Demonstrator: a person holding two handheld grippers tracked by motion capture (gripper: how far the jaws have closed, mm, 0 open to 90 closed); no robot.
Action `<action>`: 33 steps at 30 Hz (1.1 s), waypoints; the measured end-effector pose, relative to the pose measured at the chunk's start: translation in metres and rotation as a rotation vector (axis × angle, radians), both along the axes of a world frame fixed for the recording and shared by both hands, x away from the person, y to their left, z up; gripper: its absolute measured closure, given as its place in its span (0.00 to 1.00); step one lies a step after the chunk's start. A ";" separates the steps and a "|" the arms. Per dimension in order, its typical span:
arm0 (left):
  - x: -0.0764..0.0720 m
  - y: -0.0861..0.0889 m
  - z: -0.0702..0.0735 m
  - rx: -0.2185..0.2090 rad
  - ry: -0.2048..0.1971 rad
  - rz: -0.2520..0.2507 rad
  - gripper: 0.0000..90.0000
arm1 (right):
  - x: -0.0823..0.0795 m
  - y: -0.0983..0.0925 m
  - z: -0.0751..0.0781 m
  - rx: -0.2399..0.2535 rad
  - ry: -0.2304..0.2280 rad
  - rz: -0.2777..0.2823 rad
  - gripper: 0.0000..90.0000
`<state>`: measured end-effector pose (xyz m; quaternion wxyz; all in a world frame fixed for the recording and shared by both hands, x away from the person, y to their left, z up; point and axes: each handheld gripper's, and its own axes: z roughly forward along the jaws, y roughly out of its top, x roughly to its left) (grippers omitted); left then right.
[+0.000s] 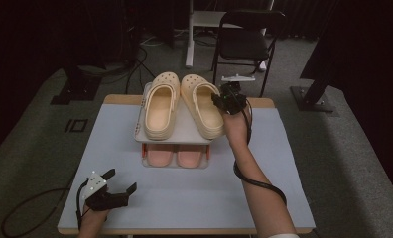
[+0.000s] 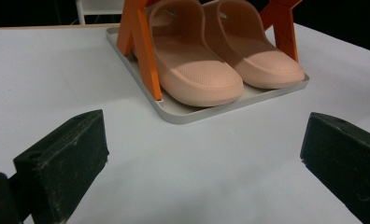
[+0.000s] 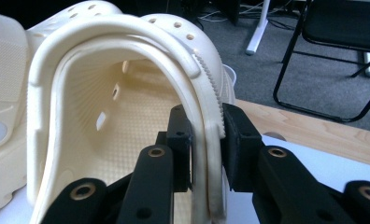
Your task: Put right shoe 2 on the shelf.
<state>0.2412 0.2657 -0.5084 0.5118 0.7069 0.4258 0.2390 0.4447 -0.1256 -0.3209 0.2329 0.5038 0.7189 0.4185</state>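
Observation:
A pair of cream clogs stands on the top shelf [image 1: 182, 135] of a small grey rack with orange legs [image 2: 141, 46]. My right gripper [image 1: 223, 101] reaches to the rack's right side. Its jaws are shut on the side wall of the right cream clog [image 1: 202, 106], one pad inside the rim and one outside, as my right gripper [image 3: 206, 135] view shows close up. The left cream clog [image 1: 160, 106] sits beside it, untouched. On the bottom tray [image 2: 188, 114] lie two pink slippers [image 2: 197, 74]. My left gripper [image 1: 121, 179] rests open near the table's front left, with nothing between its jaws [image 2: 206, 135].
The rack stands at the middle back of the pale blue table [image 1: 194, 198]. A black folding chair [image 1: 249, 39] and a white stand post [image 1: 189, 34] are behind the table. Cables lie on the carpet at the left.

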 end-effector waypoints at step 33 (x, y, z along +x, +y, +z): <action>0.000 -0.002 -0.001 0.013 0.003 -0.004 0.01 | -0.054 -0.053 -0.016 0.014 -0.042 0.117 1.00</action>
